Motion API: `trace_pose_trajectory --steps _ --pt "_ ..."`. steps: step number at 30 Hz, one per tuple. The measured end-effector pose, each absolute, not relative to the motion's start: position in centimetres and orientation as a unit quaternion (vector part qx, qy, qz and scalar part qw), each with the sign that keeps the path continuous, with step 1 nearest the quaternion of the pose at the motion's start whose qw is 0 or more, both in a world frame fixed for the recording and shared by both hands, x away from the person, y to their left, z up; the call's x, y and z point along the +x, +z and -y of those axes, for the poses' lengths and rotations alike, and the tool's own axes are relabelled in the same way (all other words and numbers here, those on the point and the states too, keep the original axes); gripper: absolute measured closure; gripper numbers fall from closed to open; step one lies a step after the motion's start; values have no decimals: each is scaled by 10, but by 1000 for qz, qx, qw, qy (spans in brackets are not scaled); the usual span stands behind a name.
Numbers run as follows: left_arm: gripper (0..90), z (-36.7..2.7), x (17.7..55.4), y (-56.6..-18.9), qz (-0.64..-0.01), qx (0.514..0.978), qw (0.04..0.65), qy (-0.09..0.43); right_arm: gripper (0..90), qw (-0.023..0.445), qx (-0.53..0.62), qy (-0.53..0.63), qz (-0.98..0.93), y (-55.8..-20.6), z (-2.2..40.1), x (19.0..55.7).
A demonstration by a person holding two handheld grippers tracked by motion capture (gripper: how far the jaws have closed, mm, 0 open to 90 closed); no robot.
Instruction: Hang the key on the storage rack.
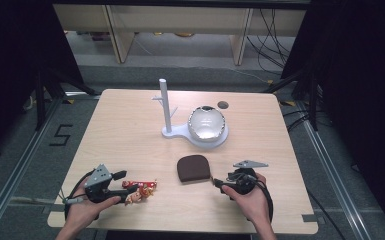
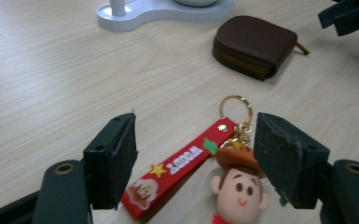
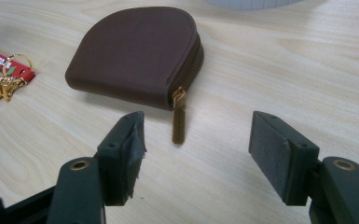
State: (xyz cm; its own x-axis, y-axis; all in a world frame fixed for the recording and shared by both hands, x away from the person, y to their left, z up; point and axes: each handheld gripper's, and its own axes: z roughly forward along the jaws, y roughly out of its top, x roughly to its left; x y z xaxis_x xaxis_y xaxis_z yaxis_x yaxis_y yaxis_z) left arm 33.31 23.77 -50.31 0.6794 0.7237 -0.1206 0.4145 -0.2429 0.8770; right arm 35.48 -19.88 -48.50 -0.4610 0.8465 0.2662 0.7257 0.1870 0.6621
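Left gripper [image 2: 196, 158] is sitting low over the keychain [image 2: 205, 163] — jaws standing wide, nothing pinched. The red strap and the cowboy-doll charm are lying flat on the table [image 1: 130, 130] between the pads, gold ring pointing away. Right gripper [image 3: 198, 156] is likewise spread and holding nothing; the brown zip pouch [image 3: 137, 56] is resting just ahead of it, zipper pull trailing toward the gap (closer to one pad). White stand [image 1: 166, 107] with bowl [image 1: 207, 124] is standing well beyond both.
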Motion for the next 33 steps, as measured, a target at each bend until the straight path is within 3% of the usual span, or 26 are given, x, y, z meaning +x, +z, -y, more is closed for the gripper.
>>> trace_pose_trajectory --steps 15,28,31,33 --pt "313 -239 335 -505 -368 768 502 154 503 -28 547 284 -787 -451 174 420" --pt "318 -238 337 -507 -373 768 498 153 502 -43 528 249 -811 -464 158 453" --pt "317 -237 337 -508 -371 769 499 150 498 -81 565 221 -791 -464 151 451" --pt "317 -236 337 -508 -369 769 500 148 498 -69 544 233 -803 -469 152 453"
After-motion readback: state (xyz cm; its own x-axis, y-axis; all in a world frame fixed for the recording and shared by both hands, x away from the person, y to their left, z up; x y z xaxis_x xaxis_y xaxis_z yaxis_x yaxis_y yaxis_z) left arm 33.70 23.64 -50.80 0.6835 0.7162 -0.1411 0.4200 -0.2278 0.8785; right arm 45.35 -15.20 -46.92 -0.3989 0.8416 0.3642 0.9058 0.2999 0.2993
